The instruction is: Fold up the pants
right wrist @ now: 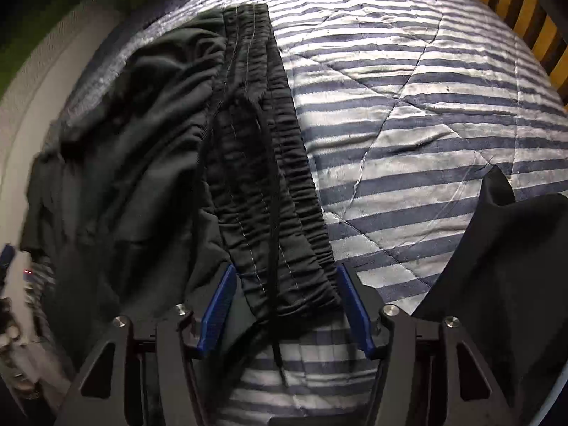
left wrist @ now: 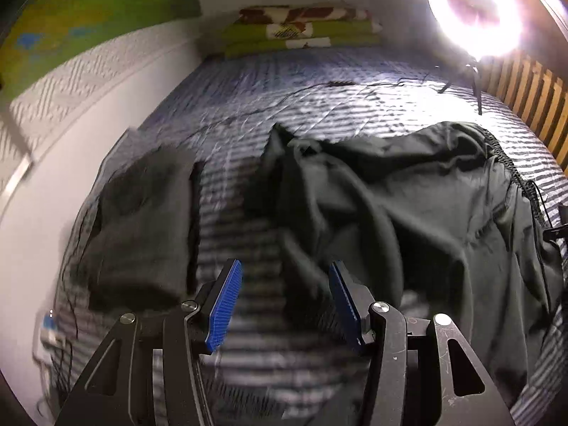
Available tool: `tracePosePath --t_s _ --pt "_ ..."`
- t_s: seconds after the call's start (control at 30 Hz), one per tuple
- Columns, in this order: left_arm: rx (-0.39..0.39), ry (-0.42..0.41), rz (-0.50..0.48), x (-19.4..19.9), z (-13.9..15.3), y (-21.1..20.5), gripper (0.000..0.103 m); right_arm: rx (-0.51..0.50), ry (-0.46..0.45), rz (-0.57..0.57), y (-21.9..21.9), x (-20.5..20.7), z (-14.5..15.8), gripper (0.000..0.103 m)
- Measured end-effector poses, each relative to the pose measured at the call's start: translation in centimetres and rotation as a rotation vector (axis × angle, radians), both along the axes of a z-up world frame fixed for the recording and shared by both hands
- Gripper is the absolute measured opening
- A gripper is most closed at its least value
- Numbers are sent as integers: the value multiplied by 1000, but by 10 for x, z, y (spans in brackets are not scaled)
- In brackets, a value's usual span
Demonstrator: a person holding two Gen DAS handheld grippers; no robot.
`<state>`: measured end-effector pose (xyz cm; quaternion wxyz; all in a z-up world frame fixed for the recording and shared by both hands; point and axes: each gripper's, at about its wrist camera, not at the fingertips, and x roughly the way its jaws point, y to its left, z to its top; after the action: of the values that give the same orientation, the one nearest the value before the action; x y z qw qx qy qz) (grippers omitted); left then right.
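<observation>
R gripper (right wrist: 285,305) stood w/ jaws wide apart, straddling the near end of the elastic waistband (right wrist: 262,163) but not yet pinching it; drawstring (right wrist: 273,248) trailed down btwn the pads; L gripper (left wrist: 280,301) also gaped, holding nothing, poised over striped quilt (left wrist: 248,81) w/ a fabric edge just by its right pad; dark pants (left wrist: 408,206) lay crumpled across the bed, waistband running away from R; a separate dark folded garment (left wrist: 142,220) sat to the left; probably best to seat pads over the full waistband thickness before closing, and keep the drawstring out of the pinch
</observation>
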<state>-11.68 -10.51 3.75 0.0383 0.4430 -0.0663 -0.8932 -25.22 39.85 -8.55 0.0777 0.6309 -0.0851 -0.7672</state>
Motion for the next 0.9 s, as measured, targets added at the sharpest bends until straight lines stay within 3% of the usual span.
tracePosePath --t_s 0.1,0.17,0.2,0.23,0.33,0.43,0.57,0.67,0.73,0.77,0.8,0.83,0.87,0.9 --pt "-19 -16 52 22 -7 -22 55 52 45 9 -10 8 3 50" --pt "17 -43 78 30 -15 -37 55 88 73 17 -16 15 6 46" --pt "37 -59 90 36 -19 -43 55 103 85 15 -17 17 8 38" --pt "49 -72 95 38 -23 -47 55 133 104 8 -18 21 14 23" --pt "81 -102 106 41 -35 -51 55 155 161 -13 -12 27 39 12" --pt "131 -120 93 36 -45 -45 63 273 249 -47 1 32 69 8" --pt "228 -145 46 17 -63 -21 83 485 340 -91 17 31 90 7" --pt "183 -192 46 -5 -86 -1 87 437 256 -55 17 23 80 14" --pt "179 -230 60 -18 -104 8 87 413 271 -67 14 32 85 16" --pt "185 -230 72 -22 -110 10 82 402 287 -64 15 37 88 21" --pt "207 -224 86 -24 -114 10 67 387 303 -64 13 43 93 28" --pt "217 -216 97 -25 -114 9 62 365 317 -71 11 49 98 30" --pt "214 -199 110 -25 -111 8 33 347 326 -75 10 54 102 30" --pt "217 -202 114 -24 -107 5 18 332 330 -80 10 56 104 30"
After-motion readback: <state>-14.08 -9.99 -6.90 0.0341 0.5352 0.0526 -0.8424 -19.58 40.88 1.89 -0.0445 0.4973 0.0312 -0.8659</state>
